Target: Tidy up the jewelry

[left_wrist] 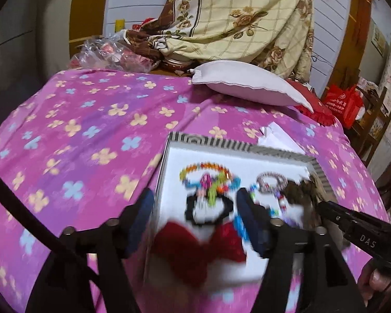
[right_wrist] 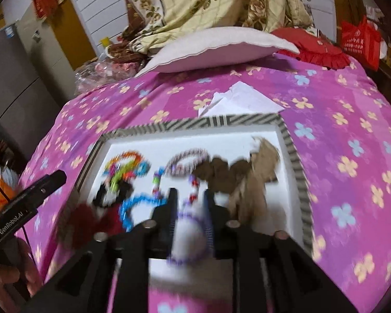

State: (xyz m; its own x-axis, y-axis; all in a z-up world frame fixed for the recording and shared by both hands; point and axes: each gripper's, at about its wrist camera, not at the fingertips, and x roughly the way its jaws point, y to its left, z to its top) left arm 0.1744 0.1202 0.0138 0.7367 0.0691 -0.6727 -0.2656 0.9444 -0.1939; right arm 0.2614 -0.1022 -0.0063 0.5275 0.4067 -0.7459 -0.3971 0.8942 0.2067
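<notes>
A shallow white tray (right_wrist: pixel 286 140) with a striped rim lies on the pink flowered bed cover. It holds blurred jewelry: a multicoloured bead bracelet (left_wrist: pixel 206 172), a black ring (left_wrist: pixel 208 214), a dark red bow (left_wrist: pixel 198 250), a blue bracelet (right_wrist: pixel 133 208), a purple-and-white beaded ring (right_wrist: pixel 187 237) and brown fabric pieces (right_wrist: pixel 247 177). My left gripper (left_wrist: pixel 195 206) stands wide open over the tray's left part, with the red bow lying below the gap. My right gripper (right_wrist: pixel 190 200) hovers over the purple ring, its fingers slightly apart and not pressing on it.
White paper (right_wrist: pixel 242 99) lies just beyond the tray. A pale pillow (left_wrist: pixel 247 83), a red cushion (right_wrist: pixel 315 49) and a heaped floral blanket (left_wrist: pixel 234 20) sit at the head of the bed. A hand (right_wrist: pixel 2 281) holds the left tool's black housing (right_wrist: pixel 26 203).
</notes>
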